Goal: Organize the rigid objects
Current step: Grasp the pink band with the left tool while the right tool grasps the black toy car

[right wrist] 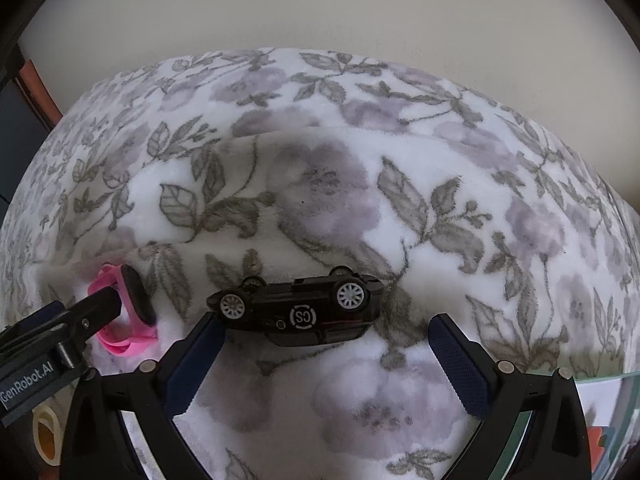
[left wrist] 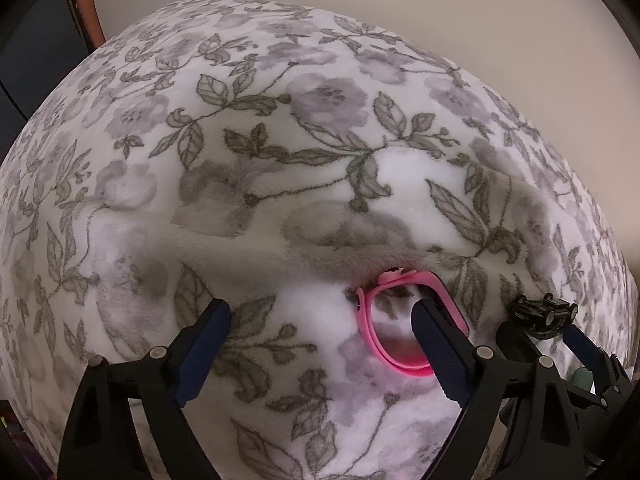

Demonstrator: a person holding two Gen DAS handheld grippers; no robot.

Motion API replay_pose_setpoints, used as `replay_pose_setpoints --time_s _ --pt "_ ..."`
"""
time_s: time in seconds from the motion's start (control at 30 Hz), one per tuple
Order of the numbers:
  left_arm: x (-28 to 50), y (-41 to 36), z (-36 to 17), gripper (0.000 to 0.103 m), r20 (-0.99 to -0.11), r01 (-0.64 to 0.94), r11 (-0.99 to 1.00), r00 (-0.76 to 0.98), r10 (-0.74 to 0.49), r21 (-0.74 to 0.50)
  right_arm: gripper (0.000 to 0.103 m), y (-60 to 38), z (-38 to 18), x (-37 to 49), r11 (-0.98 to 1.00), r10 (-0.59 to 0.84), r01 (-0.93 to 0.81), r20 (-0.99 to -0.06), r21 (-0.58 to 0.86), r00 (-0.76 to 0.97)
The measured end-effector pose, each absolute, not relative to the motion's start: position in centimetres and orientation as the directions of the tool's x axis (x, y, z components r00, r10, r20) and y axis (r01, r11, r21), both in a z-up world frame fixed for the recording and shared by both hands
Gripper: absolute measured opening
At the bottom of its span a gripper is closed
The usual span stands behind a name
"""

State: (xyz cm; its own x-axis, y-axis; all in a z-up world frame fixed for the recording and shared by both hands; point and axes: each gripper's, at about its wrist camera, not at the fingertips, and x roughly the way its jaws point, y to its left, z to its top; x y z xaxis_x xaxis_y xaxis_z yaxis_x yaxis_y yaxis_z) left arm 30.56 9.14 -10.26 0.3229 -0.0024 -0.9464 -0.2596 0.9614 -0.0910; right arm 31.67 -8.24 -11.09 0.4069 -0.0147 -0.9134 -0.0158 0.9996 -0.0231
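A surface covered by a fleece blanket [left wrist: 280, 140] printed with grey leaves and pale purple flowers is seen in both wrist views; what lies beneath the blanket cannot be told. A plain pale wall [right wrist: 320, 8] is seen beyond its far edge.

A pink loop-shaped band [left wrist: 400, 320] is found on the blanket, partly sunk into the pile. The left tongs [left wrist: 320, 328] are held spread wide above the fabric, pointed steeply down. One blue pad is placed inside the loop of the band, the other well clear of it on bare blanket, so nothing is clamped. In the right wrist view the same band [right wrist: 120, 320] is seen with that finger passed through it.

A black toy car [right wrist: 296, 304] is seen lying on its roof, its silver wheels turned upward and a round white emblem shown on its side. It is positioned just ahead of the right tongs [right wrist: 324, 340], which are released, their pads spread to either side and not pressed on it. In the left wrist view the car [left wrist: 544, 312] is seen near the band, towards the blanket's right edge.
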Motion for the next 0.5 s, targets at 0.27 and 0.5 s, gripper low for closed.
replay_pose_setpoints --time_s 0.27,0.5 --pt "30.5 8.9 -10.5 0.077 -0.943 -0.246 0.969 0.323 0.081 -0.001 0.103 -8.7 -11.0 32.2 1.000 -0.002 -0.001 -0.912 -0.003 0.411" --pt "30.8 7.7 -10.2 0.063 -0.933 -0.205 0.978 0.347 0.095 0.023 0.097 -8.6 -10.9 32.5 1.000 -0.014 0.006 -0.908 -0.013 0.418"
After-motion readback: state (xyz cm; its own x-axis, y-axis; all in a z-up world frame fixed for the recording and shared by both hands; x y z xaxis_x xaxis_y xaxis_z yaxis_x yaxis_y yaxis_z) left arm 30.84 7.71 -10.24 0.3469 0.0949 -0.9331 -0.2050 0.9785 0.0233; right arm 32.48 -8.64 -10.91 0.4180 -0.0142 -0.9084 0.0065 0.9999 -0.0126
